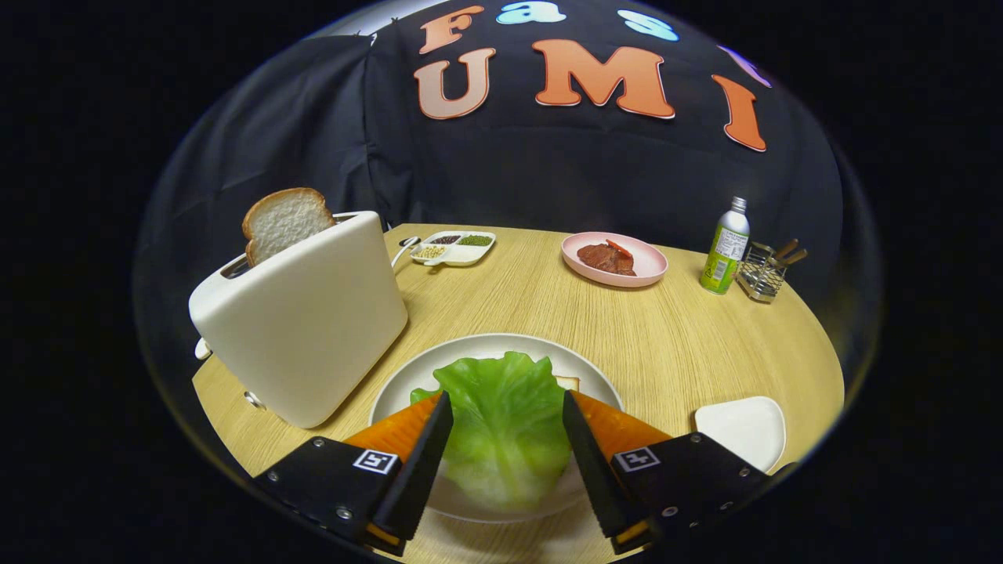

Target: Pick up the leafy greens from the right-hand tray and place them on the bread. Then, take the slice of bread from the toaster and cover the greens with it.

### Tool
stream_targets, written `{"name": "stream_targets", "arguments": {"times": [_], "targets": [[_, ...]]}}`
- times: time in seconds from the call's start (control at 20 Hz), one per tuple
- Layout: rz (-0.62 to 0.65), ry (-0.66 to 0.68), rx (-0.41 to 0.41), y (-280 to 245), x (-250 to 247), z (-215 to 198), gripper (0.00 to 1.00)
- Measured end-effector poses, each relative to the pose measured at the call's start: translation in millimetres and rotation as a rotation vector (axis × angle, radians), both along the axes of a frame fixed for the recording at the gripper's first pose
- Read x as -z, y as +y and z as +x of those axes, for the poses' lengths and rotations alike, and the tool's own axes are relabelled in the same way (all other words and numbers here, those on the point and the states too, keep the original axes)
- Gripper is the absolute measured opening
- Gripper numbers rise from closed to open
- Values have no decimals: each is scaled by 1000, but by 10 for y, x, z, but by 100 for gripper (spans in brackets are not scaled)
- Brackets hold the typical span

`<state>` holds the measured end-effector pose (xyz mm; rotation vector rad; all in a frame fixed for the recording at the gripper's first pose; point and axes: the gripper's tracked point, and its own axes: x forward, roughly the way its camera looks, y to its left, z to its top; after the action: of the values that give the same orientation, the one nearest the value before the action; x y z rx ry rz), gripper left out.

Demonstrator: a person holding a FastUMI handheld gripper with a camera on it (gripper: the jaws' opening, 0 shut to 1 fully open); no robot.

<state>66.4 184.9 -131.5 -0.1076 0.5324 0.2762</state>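
Two fingers: the gripper stands wide apart, one finger on each side of the greens, neither pressing on the leaf.
Greens: one leaf lies flat on the plate, between the fingers, its frilled top edge pointing away from them.
Bread: a corner of a slice peeks out from under the leaf's right edge, on the plate.
Plate: round and pale, at the table's near edge, just right of the toaster.
Toaster: cream-coloured, near the table's left edge, tilted in the fisheye view.
Toast: one slice stands upright in the toaster's slot, its upper half sticking out.
Tray: white and bare, at the near right edge, right of the plate and apart from it.
Pink plate: at the far edge, carrying reddish-brown meat.
Divided dish: white, at the far edge just behind the toaster, with small fillings in its compartments.
Bottle: green-labelled, upright at the far right edge.
Rack: a wire holder just beside the bottle, with brown handles sticking up.
Table: light wood.
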Motion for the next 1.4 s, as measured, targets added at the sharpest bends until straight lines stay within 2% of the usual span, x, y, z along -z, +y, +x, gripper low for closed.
{"name": "stream_targets", "arguments": {"times": [0.25, 0.65, 0.95, 1.4], "targets": [[-7, -31, 4, 43, -187, 0, 98], [-26, -120, -5, 369, -805, 15, 98], [-5, -191, -44, 900, -1345, 11, 97], [-4, -233, -123, 1710, -1668, 18, 98]]}}
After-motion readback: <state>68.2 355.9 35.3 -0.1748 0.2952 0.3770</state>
